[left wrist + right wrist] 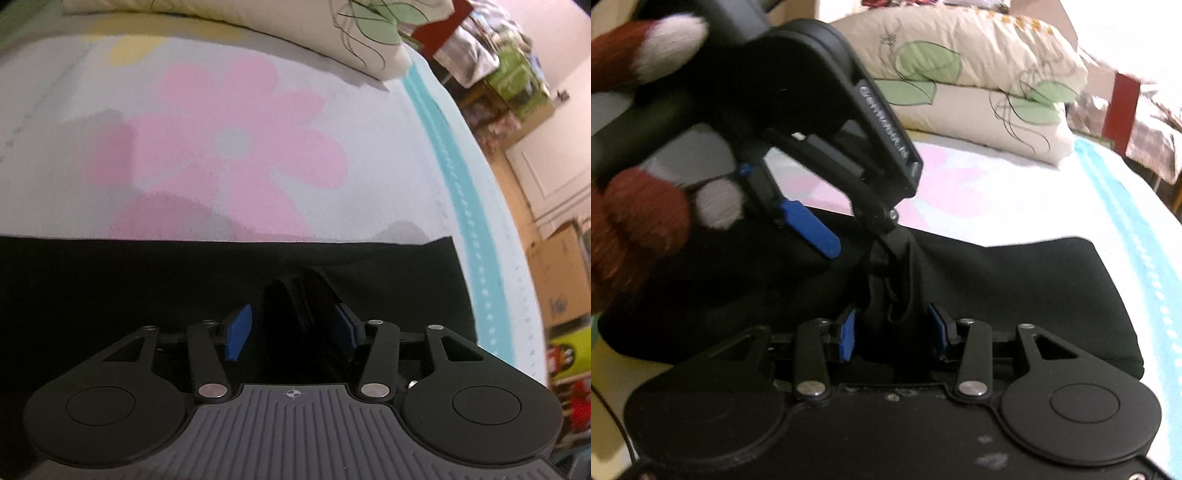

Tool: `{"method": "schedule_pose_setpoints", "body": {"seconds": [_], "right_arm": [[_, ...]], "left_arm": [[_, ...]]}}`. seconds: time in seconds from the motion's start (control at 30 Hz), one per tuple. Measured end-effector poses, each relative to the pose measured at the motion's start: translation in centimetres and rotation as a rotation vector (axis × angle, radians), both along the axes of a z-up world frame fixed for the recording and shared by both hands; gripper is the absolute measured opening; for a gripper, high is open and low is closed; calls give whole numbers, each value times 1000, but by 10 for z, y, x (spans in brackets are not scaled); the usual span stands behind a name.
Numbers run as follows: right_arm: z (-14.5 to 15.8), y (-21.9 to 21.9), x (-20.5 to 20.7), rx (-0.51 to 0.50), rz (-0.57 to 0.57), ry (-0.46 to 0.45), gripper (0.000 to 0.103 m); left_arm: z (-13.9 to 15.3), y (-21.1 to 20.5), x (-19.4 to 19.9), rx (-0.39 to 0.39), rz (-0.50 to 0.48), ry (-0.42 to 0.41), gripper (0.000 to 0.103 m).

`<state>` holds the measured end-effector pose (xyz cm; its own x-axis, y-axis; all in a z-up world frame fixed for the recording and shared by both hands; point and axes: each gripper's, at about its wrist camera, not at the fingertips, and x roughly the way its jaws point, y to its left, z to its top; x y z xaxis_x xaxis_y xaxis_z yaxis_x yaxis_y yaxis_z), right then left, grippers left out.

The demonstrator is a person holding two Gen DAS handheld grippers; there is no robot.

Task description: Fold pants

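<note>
Black pants (110,288) lie across the near part of a bed. In the right wrist view the pants (1015,295) form a thick folded slab, and a ridge of their cloth (901,266) stands up in the middle. My right gripper (894,328) is shut on the base of that ridge, with a blue pad on each side. My left gripper (857,240) reaches down to the top of the ridge from the upper left and is open. One of its blue pads (809,229) hangs clear of the cloth. In its own view the left gripper (293,328) straddles the ridge with a gap at the left pad (238,332).
The bedsheet (258,110) is white with a large pink flower and a teal stripe (461,192) along its right edge. Two leaf-print pillows (979,85) lie at the head. A hand in a red and white glove (639,221) holds the left gripper. Boxes and clutter (517,74) stand beyond the bed.
</note>
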<state>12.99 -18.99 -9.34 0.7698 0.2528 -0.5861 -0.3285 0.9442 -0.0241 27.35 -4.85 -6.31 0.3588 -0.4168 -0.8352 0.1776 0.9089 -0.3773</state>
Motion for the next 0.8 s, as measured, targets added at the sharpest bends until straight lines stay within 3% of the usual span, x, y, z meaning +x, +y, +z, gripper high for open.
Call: {"method": "schedule_pose_setpoints", "body": {"seconds": [0.13, 0.2, 0.5, 0.6, 0.8], "right_arm": [[-3, 12, -10, -71, 58, -34, 41], [-5, 12, -11, -84, 64, -39, 41], [-1, 1, 1, -1, 45, 6, 41], [2, -4, 4, 41, 44, 25, 41], [5, -8, 9, 72, 56, 42, 41]], "left_arm": [[5, 8, -1, -72, 38, -9, 51], [6, 5, -2, -63, 32, -14, 56], [-14, -15, -7, 61, -42, 25, 59], [-15, -22, -2, 48, -59, 32, 71], [-15, -37, 4, 28, -121, 32, 72]]}}
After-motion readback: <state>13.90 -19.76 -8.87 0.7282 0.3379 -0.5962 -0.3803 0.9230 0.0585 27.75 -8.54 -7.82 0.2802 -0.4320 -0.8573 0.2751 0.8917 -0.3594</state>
